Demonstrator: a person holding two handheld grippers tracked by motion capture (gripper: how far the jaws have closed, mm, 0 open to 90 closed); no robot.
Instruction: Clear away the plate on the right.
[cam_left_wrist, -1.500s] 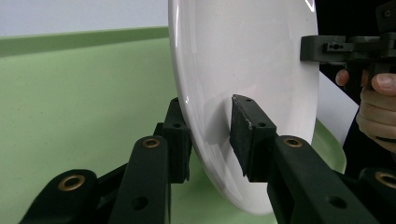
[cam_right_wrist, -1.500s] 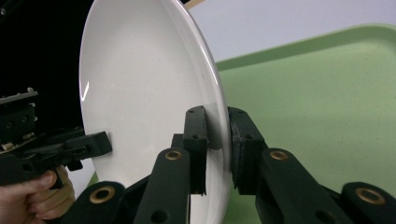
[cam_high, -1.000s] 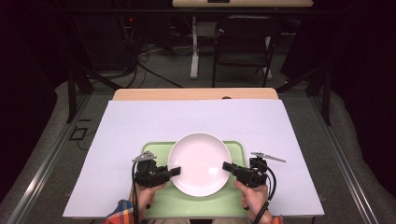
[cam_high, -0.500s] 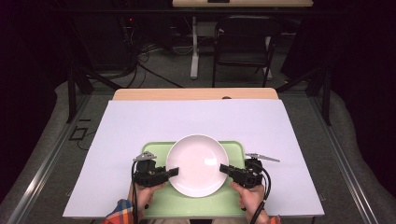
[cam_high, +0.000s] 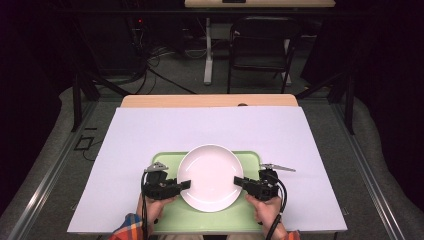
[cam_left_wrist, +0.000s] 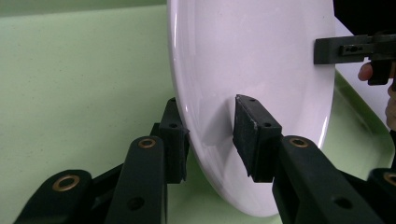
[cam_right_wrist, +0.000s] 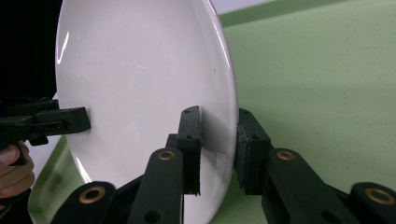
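The white plate (cam_high: 210, 176) is flanked over the green tray (cam_high: 250, 161), its rim between the loosening, just-opening jaws of the left gripper (cam_high: 184, 185) and right gripper (cam_high: 239, 181).

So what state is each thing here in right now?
Plate: upright, empty, over the tray, rim between both grippers' jaws.
Tray: flat on the table, bare around the plate.
Left gripper: jaws astride the rim, a gap showing.
Right gripper: jaws astride the rim, just been opening.

plate's (cam_left_wrist: 252, 60) top and bottom cut off — tray (cam_high: 170, 220) largely hidden beneath it
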